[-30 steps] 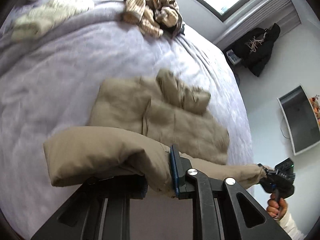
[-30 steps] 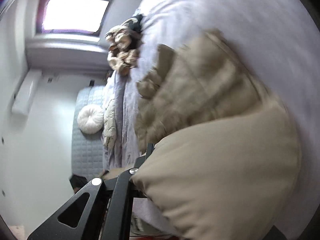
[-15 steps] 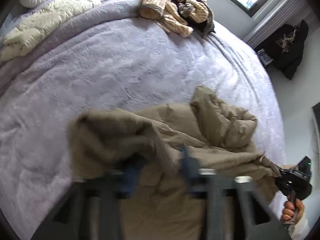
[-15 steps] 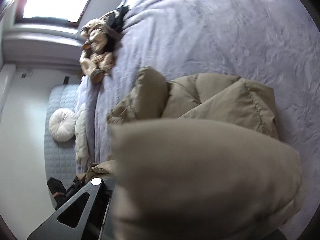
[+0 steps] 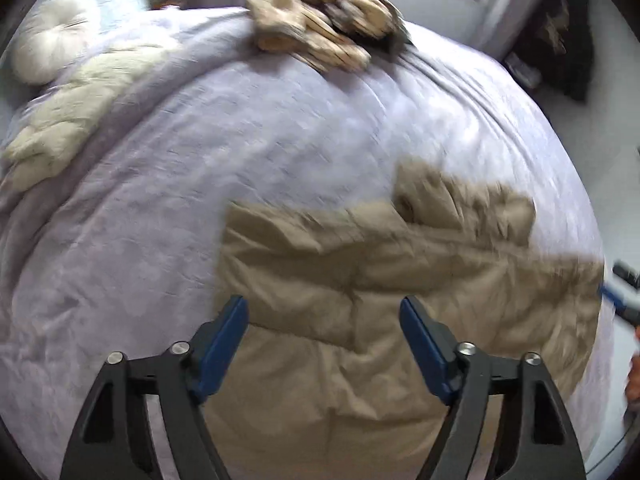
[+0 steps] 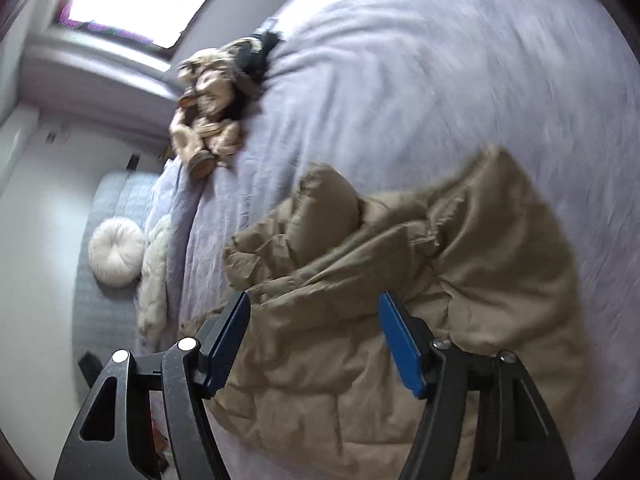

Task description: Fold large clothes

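Note:
A tan padded jacket (image 5: 380, 300) lies folded over itself on the lilac bedspread (image 5: 248, 152), with its hood bunched at the far right. It also shows in the right wrist view (image 6: 460, 288). My left gripper (image 5: 324, 312) is open and empty above the jacket's near edge. My right gripper (image 6: 314, 312) is open and empty above the jacket's other side. The right gripper also shows at the right edge of the left wrist view (image 5: 622, 292).
A heap of striped beige clothes (image 5: 324, 28) lies at the bed's far edge, also in the right wrist view (image 6: 212, 108). A cream fluffy garment (image 5: 68, 116) and a round white cushion (image 5: 48, 36) lie at the far left. A dark coat (image 5: 560, 44) hangs by the wall.
Both grippers held the jacket's lower part raised, carried it forward over the rest, and have let go. The jacket now lies folded on the bed and both grippers are open.

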`<state>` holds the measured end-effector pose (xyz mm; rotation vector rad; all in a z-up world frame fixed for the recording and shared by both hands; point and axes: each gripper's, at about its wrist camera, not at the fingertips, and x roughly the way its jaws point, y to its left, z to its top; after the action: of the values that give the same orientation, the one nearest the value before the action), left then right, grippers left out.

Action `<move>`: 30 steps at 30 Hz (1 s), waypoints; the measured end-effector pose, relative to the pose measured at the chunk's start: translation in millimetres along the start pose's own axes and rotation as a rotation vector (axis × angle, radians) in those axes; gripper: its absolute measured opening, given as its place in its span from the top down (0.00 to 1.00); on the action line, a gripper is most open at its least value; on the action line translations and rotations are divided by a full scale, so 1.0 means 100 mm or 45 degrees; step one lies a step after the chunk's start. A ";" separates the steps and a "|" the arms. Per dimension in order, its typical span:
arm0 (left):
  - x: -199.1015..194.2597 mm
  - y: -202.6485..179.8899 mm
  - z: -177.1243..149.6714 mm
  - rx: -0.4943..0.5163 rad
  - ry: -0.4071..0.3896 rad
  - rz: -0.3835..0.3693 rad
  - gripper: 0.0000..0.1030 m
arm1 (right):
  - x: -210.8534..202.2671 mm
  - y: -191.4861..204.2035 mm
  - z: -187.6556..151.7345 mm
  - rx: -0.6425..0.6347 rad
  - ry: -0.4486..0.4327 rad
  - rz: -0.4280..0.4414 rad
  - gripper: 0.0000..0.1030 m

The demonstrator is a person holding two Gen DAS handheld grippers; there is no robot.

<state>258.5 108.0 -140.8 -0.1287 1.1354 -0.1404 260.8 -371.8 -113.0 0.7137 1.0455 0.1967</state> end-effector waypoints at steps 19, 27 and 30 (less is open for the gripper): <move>1.31 0.30 0.38 -0.053 -0.002 0.204 0.34 | 0.81 -1.14 0.40 0.056 0.028 -0.514 0.96; 1.47 0.46 0.51 -0.167 -0.004 0.225 0.34 | 1.01 -1.26 0.41 0.044 0.017 -0.536 0.97; 1.10 0.59 0.50 -0.203 -0.097 0.241 0.34 | 1.00 -1.23 0.39 0.025 0.012 -0.549 0.97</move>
<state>352.7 148.6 -228.7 -0.1661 1.0762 0.1224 322.6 -436.1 -249.9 0.4899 1.1860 -0.1825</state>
